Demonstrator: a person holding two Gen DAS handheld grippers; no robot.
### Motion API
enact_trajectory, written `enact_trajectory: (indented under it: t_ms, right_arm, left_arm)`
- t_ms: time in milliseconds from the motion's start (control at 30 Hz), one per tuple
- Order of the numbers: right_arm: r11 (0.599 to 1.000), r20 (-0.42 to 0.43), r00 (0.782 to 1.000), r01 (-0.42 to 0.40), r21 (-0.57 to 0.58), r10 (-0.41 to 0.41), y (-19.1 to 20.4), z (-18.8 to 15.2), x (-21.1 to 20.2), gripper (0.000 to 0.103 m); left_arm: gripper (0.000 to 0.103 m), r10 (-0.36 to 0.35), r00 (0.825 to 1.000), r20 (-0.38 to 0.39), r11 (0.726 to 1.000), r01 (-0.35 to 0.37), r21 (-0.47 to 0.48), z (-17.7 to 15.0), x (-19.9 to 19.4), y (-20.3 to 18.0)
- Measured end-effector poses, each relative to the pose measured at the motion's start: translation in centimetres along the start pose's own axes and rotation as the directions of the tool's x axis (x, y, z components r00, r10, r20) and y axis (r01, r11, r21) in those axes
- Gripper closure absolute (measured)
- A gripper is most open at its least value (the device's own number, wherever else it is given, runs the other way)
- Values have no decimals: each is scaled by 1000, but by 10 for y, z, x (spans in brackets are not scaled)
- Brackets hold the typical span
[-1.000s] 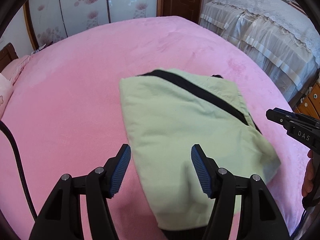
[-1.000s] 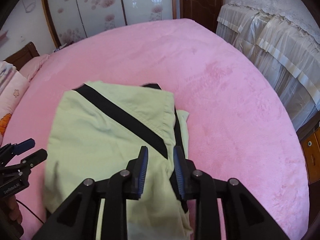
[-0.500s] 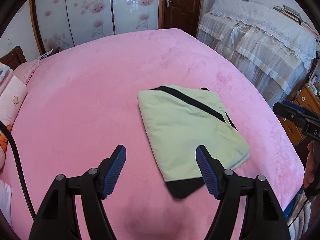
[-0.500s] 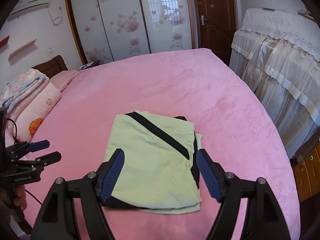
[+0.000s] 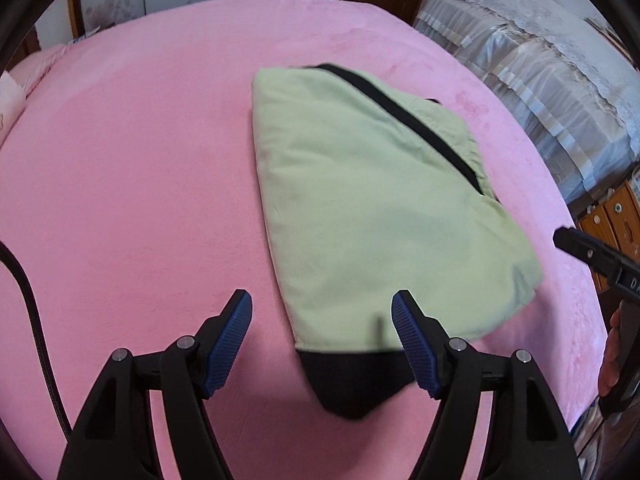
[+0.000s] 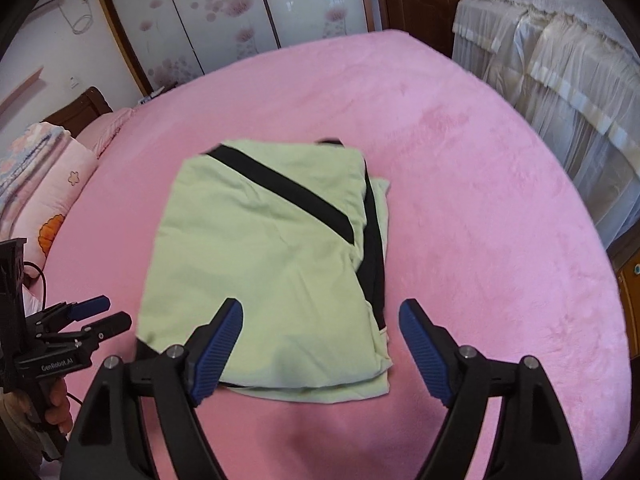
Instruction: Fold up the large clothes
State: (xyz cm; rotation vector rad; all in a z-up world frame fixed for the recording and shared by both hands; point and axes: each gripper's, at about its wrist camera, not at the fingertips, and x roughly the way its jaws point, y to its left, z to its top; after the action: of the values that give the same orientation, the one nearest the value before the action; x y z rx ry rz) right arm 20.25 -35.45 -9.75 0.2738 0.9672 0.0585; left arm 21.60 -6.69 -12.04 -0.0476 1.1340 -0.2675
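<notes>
One folded garment (image 6: 260, 264), pale green with a black stripe (image 6: 280, 190) running diagonally across its top layer, is lying flat on the pink bed (image 6: 460, 220), roughly in the middle and toward the near edge. A black layer (image 5: 352, 380) is sticking out from under its near-left corner, and black edging is showing along its right side. The right gripper (image 6: 320, 344) is hanging over the garment's near edge with its blue pads (image 6: 218, 350) spread wide; its jaws have just been opening, and nothing is pressed between them, though the cloth is lying below the gap. The left gripper (image 5: 322, 344) is hovering at the near-left corner, its jaws likewise standing wide apart and gripping nothing, with the black corner showing between them. A hand (image 6: 56, 404) is gripping the left tool's handle. Pillows (image 6: 44, 176) are lying at the far left of the bed, sliding doors (image 6: 224, 20) with a floral print are standing behind it, and a lace-covered piece of furniture (image 6: 560, 60) is standing at the right.
</notes>
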Motion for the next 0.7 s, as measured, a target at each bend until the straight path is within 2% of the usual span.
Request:
enact_trajectory:
  t_ms: [133,200,400,633,700]
  right_arm:
    - [999,-57,998,-35,38,37,-20,6,42,22]
    - [997,-81,995,-51,57,55,-28,13,61,22]
    - [980,-151,976,-132,152,155,-49,35,109,22]
    - [976,-173,969,-150,158,177,-51,41,115,22]
    - [982,-165,976,-118,149,142,-51,40,105,22]
  left_arm:
    - [32,-33,999,-30,997,31,-64,5,34,14]
    - [32,-103,994,-22,989,100,-106,8,47,19]
    - [21,-148,988,-30,982,143,-126,21,68,20]
    - [18,-164,986,-44,982,158,-105,31,77,16]
    - [18,-166,985,-45,981,160,-105,32,77,16]
